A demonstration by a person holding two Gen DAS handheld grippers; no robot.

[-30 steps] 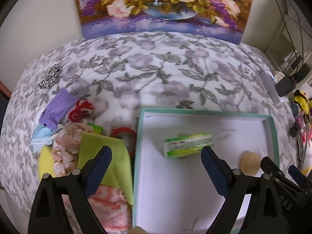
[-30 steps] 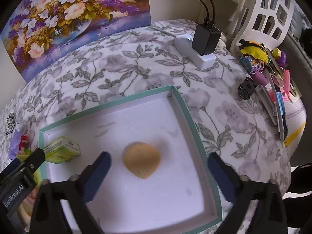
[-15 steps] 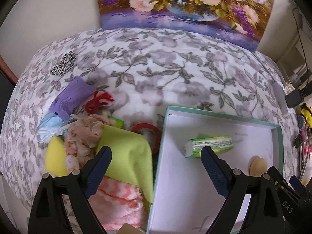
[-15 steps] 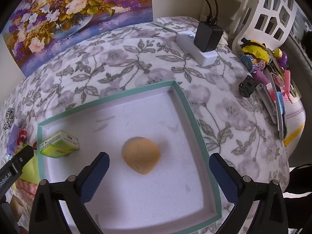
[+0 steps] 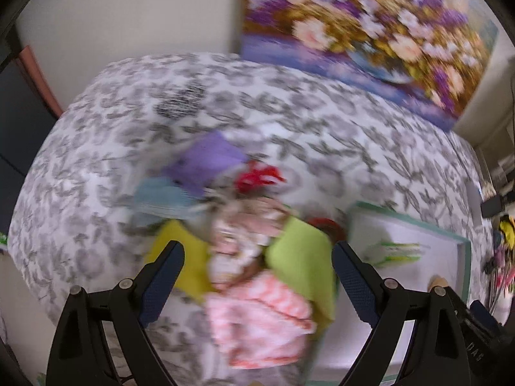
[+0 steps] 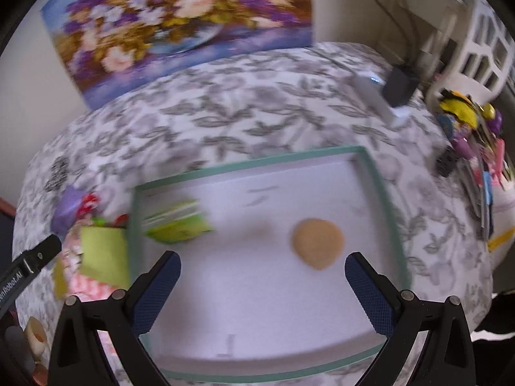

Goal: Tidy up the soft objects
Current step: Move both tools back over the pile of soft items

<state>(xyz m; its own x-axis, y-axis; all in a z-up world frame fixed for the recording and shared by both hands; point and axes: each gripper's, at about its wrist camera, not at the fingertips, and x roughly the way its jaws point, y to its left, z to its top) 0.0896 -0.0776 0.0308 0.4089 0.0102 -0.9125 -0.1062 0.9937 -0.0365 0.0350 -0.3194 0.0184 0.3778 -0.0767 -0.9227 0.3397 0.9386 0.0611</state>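
- Looking down through the left wrist view, the left gripper [image 5: 257,263] hangs over a heap of soft cloths on the floral tablecloth [image 5: 289,122], jaws spread wide with nothing pinched between them.
- Under it: a lime-green cloth [image 5: 302,257], a pink-and-white checked cloth [image 5: 260,318], a yellow cloth [image 5: 183,251], a crumpled peach floral fabric [image 5: 244,234], and farther back a purple cloth [image 5: 206,160], a light blue cloth [image 5: 161,199] and a red scrunchie [image 5: 257,177]. All of it is motion-blurred.
- At the right sits the teal-rimmed white tray [image 5: 463,257]; a green-and-white packet [image 5: 396,251] lies inside near its left wall, and a sliver of a tan round pad [image 5: 436,281] shows by the gripper's right finger.
- The heap presses right up against the tray's left rim; open tablecloth stretches behind and to the left, up to the flower painting [image 5: 370,32].
- Over to the right wrist view: the right gripper [image 6: 262,276] hovers above the tray [image 6: 383,199], jaws wide apart and empty.
- In the tray, the packet [image 6: 177,222] lies by the left wall and the tan pad [image 6: 317,247] lies right of centre, well apart; the rest of the floor is bare white.
- Cloths [image 6: 103,254] bunch outside the left rim, with the left gripper's [image 6: 29,267] black body above them.
- A white power strip with a black adapter [image 6: 399,87] and a clutter of small trinkets [image 6: 470,141] crowd the table's right edge.
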